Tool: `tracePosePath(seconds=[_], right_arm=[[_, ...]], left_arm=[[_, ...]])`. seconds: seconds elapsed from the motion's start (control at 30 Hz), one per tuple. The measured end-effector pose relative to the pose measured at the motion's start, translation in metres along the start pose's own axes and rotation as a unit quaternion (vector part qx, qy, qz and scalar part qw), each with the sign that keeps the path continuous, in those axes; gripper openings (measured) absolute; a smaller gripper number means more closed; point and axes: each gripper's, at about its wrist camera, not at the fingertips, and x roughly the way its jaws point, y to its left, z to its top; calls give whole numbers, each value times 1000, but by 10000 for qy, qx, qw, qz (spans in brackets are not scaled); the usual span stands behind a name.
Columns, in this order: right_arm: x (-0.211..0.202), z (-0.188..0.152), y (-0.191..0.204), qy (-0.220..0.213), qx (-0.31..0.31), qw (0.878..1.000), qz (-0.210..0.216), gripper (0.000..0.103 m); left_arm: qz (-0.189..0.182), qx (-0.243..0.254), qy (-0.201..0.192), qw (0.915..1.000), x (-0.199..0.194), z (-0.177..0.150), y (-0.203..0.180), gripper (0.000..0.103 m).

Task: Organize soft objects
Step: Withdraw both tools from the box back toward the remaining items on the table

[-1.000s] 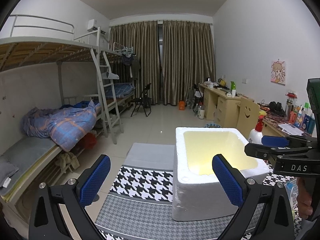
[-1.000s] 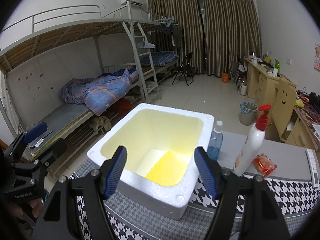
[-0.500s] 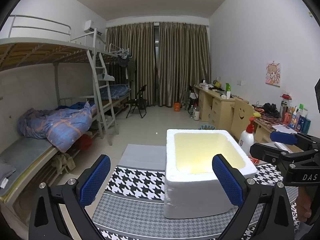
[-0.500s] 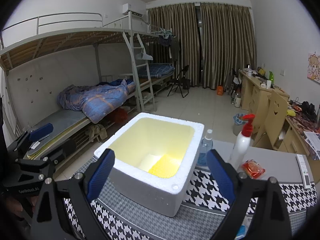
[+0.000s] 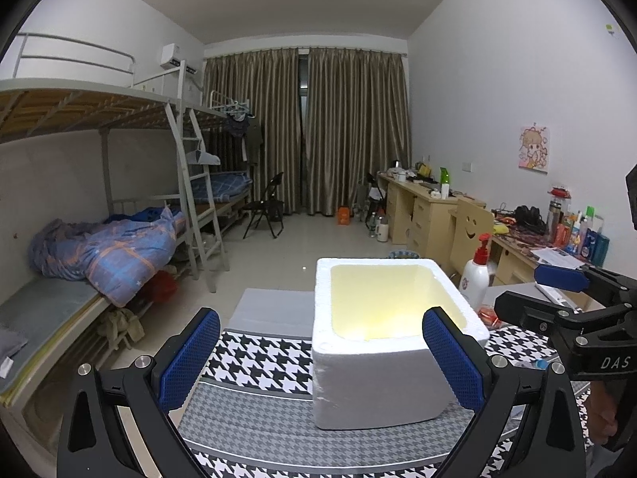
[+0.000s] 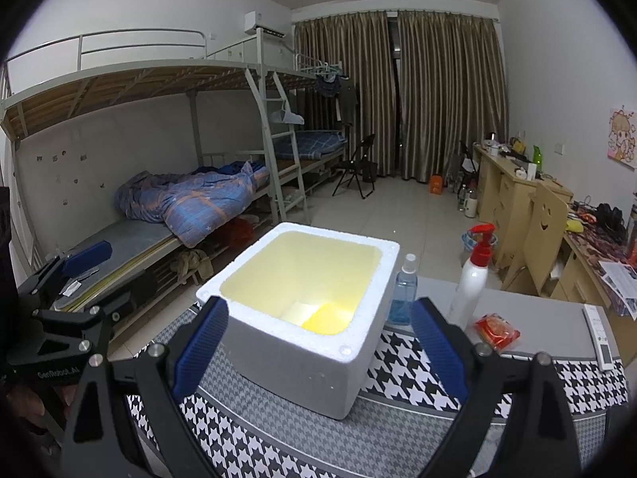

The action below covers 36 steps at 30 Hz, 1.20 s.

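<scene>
A white foam box (image 5: 378,390) stands open on the houndstooth-covered table (image 5: 258,358). At its bottom lie a yellow soft object (image 6: 326,318) and a white one (image 6: 296,310). My left gripper (image 5: 320,358) is open just short of the box's near left side, with nothing held between its blue pads (image 5: 191,358). My right gripper (image 6: 318,352) is open wide in front of the box's near corner (image 6: 318,366) and holds nothing. Each gripper also shows at the edge of the other's view: the right gripper's blue pad (image 5: 559,279) and the left gripper's blue pad (image 6: 85,253).
Behind the box stand a white pump bottle with a red top (image 6: 473,279) and a blue spray bottle (image 6: 402,294). A red packet (image 6: 495,328) and a white remote (image 6: 599,330) lie at the right. A bunk bed (image 6: 179,199) runs along the left wall.
The right gripper's jaws have spread wider. Both grippers have drawn back a little from the foam box, which now looks smaller and farther off.
</scene>
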Motion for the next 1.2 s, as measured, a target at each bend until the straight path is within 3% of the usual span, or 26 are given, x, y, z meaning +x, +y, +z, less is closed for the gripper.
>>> tracePosePath(seconds=[1.2], right_arm=[[-36, -38, -19, -53, 300, 9991, -289, 95]], left_arm=[[-437, 67, 65, 9990, -9, -18, -25, 102]])
